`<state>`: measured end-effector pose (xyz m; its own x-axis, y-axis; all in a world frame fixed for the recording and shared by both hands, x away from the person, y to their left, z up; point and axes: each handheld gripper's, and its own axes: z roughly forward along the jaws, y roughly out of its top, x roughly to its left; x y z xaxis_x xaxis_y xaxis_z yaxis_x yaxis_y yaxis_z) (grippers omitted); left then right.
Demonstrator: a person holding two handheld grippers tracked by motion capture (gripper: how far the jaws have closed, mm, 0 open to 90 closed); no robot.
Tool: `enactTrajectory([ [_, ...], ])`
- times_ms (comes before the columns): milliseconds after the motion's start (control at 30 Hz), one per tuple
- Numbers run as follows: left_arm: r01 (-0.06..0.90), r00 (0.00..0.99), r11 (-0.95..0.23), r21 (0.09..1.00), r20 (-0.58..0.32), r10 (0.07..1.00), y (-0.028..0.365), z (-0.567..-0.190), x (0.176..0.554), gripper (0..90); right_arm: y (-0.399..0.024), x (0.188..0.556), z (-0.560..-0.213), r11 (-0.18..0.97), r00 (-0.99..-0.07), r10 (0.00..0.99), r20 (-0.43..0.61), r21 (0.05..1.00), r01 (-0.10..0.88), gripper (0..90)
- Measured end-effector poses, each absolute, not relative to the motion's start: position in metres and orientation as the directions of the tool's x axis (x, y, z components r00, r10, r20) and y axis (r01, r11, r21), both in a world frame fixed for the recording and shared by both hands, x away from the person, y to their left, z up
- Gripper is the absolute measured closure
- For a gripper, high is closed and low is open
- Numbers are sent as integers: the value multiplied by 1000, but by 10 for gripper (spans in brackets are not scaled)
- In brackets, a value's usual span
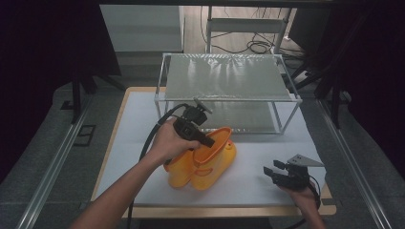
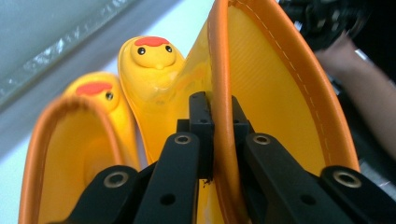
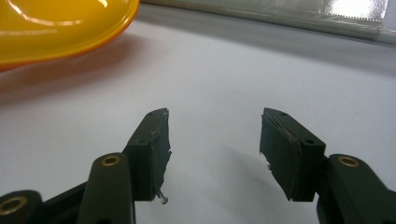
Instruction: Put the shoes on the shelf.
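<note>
Two yellow rubber boots with duck faces and orange rims stand side by side mid-table (image 1: 210, 164). My left gripper (image 1: 210, 141) is shut on the orange rim of the taller-looking boot (image 2: 280, 93); its pads pinch the rim wall (image 2: 217, 105). The second boot (image 2: 70, 140) stands just beside it, and a duck face (image 2: 153, 53) looks up from a toe. My right gripper (image 1: 271, 171) rests low over the table at the right, open, with nothing between its pads (image 3: 215, 140). A yellow boot side (image 3: 56, 28) lies to its upper left.
A metal-framed two-level rack (image 1: 229, 98) stands behind the boots on the white table top (image 1: 138, 124). The table's wooden front edge (image 1: 215, 210) runs near my right hand. Dark curtains and floor rails flank the table.
</note>
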<state>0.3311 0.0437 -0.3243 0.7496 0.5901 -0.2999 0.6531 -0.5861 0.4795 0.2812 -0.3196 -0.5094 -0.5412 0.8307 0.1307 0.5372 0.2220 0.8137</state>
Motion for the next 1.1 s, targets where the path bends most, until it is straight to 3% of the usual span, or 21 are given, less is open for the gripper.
enactTrajectory([
  [267, 646, 759, -579, 497, -336, 558, 60, -338, 321, 864, -318, 282, -511, 227, -544, 829, 129, 812, 538, 421],
  [533, 606, 783, -640, 472, -214, 584, 46, -348, 316, 862, -319, 281, -511, 228, -545, 829, 125, 815, 533, 421],
  [800, 601, 784, -631, 490, -211, 583, 45, -345, 318, 845, -321, 282, -510, 225, -541, 831, 127, 813, 537, 421],
  [1033, 626, 769, -595, 505, -273, 578, 52, -337, 316, 613, -321, 282, -511, 228, -543, 830, 126, 813, 536, 420],
  [1100, 625, 768, -582, 520, -276, 578, 57, -331, 315, 582, -320, 281, -510, 224, -542, 831, 130, 812, 538, 420],
])
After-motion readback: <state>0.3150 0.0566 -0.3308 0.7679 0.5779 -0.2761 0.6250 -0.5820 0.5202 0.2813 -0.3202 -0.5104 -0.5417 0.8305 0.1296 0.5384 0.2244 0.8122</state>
